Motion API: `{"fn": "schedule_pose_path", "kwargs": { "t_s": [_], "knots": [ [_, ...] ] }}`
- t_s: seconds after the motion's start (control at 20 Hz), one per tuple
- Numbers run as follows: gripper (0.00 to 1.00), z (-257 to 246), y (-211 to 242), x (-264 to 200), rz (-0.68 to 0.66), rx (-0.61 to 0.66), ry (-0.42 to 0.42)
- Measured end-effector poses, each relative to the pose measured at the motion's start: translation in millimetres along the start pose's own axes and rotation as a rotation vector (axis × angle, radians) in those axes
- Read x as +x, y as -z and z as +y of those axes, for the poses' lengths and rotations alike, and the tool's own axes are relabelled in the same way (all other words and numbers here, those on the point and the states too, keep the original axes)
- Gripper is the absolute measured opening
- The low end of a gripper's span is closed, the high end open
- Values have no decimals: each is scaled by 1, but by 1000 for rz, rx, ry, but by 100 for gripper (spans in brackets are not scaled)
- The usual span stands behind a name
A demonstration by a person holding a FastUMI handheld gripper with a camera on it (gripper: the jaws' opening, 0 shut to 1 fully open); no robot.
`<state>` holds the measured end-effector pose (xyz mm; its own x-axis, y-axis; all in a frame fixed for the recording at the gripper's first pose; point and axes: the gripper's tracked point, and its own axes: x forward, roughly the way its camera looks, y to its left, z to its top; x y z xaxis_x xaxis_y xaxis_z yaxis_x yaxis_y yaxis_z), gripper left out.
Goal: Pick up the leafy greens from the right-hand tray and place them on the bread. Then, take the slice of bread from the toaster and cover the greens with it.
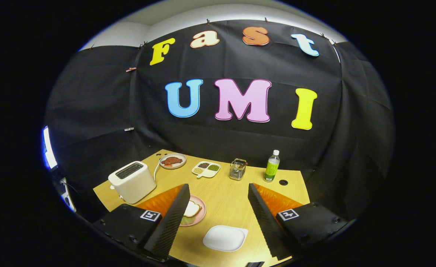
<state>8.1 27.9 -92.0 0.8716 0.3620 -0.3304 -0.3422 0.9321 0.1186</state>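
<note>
Two fingers spread wide, claw (218, 207) empty above bench (225, 193). Greens (187, 221) apparently already under bread (192, 209) on pink plate (199, 218), beside left finger. Toaster (132, 181) slice probably light, crumbly; best pinched gently by its edges.

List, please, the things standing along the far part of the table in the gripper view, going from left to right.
Toaster → plate with red food → divided dish → small metal rack → green bottle. The open gripper hangs above the near part of the table, holding nothing.
</note>
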Motion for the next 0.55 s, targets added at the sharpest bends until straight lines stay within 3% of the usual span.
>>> {"fn": "schedule_pose_path", "kwargs": {
  "t_s": [0.55],
  "knots": [
    [98,15,-9,5,-11,13,-13]
  ]
}}
